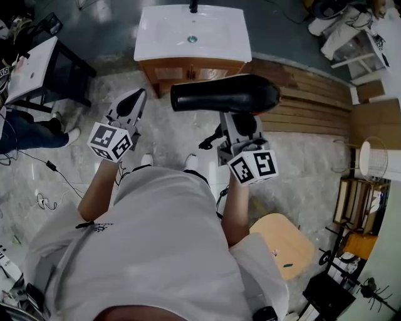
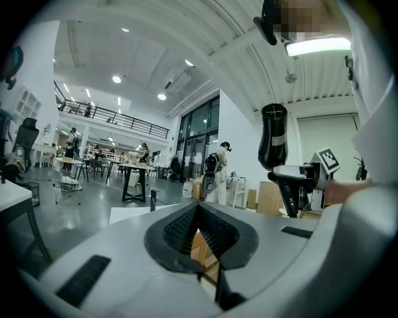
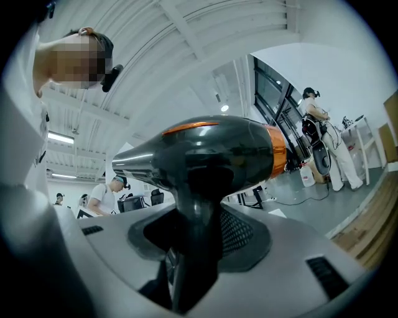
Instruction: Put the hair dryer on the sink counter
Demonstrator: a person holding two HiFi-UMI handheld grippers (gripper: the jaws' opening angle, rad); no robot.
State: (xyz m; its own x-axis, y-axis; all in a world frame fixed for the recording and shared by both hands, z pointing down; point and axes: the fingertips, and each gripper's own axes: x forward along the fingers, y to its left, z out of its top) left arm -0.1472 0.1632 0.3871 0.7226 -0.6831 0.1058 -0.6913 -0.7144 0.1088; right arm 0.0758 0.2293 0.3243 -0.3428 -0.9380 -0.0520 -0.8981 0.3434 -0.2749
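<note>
1. The hair dryer (image 1: 225, 94) sits at the centre of the head view, off the sink desk (image 1: 219, 34). It hangs in the air just below the desk in the picture, in front of the wooden cabinet (image 1: 188, 70) and over the floor (image 1: 169, 141).
2. Its barrel lies level, with the long axis running left to right across the frame. The narrow nozzle points to the left and the fat rear end to the right.
3. In the right gripper view the nozzle also aims left, an orange band rings the rear at the right, and the handle drops straight down from the barrel.
4. My right gripper (image 1: 241, 125) is clenched on that handle, with a pad on each side of it.
5. My left gripper (image 1: 136, 100) is at the left of the head view, apart from the dryer. Its tips are drawn together and nothing is between them.
6. The lower end of the handle is buried between the jaws, so I cannot see it.
7. A dark piece just left of the right gripper may be the cord; I cannot tell.
8. The faucet (image 1: 193, 6) is cut off by the top edge.
9. Both of my hands are hidden under the marker cubes (image 1: 113, 141).
</note>
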